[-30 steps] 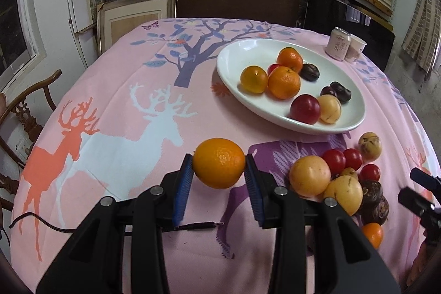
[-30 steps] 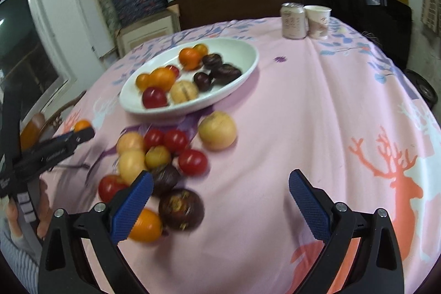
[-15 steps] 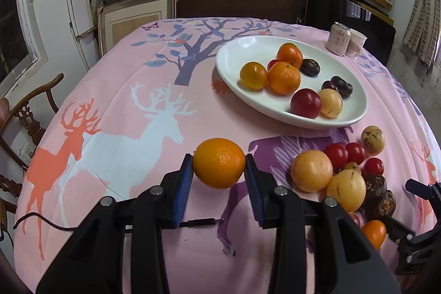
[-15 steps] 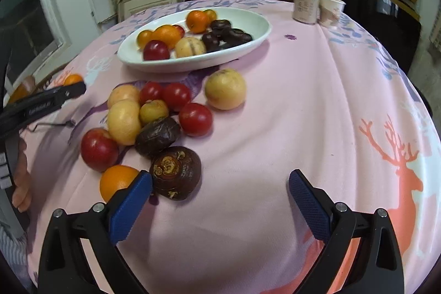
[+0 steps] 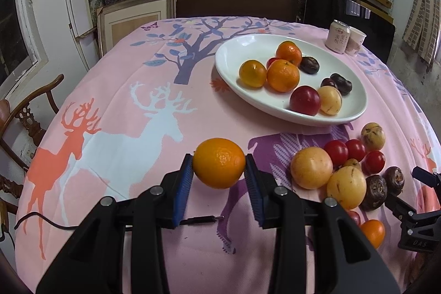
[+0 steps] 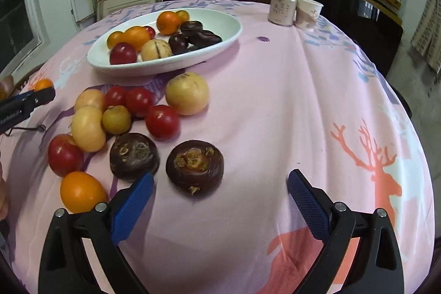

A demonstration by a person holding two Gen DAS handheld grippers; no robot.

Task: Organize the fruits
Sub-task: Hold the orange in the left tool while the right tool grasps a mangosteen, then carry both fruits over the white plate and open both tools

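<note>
My left gripper [image 5: 219, 178] is shut on an orange [image 5: 219, 163] and holds it above the pink tablecloth, short of the white oval plate [image 5: 242, 51]. The plate holds several fruits: oranges [image 5: 283, 75], a red plum [image 5: 305, 100], dark fruits [image 5: 309, 64]. Loose fruits lie right of the left gripper: a yellow fruit [image 5: 311, 167] and red ones [image 5: 335, 152]. My right gripper [image 6: 220, 197] is open and empty, low over the cloth, with a dark brown fruit [image 6: 195, 167] just ahead between its fingers. A second dark fruit [image 6: 134, 156] and an orange [image 6: 81, 191] lie by its left finger.
A drink can [image 6: 283, 7] and a paper cup [image 6: 308, 11] stand at the table's far side. A wooden chair [image 5: 24, 112] stands left of the table. A thin black cable [image 5: 41, 218] lies on the cloth under the left gripper. Shelves and boxes line the back wall.
My right gripper has moved forward and left towards the loose fruits, so the dark brown fruit now lies between its fingers. My left gripper still holds the orange, about where it was.
</note>
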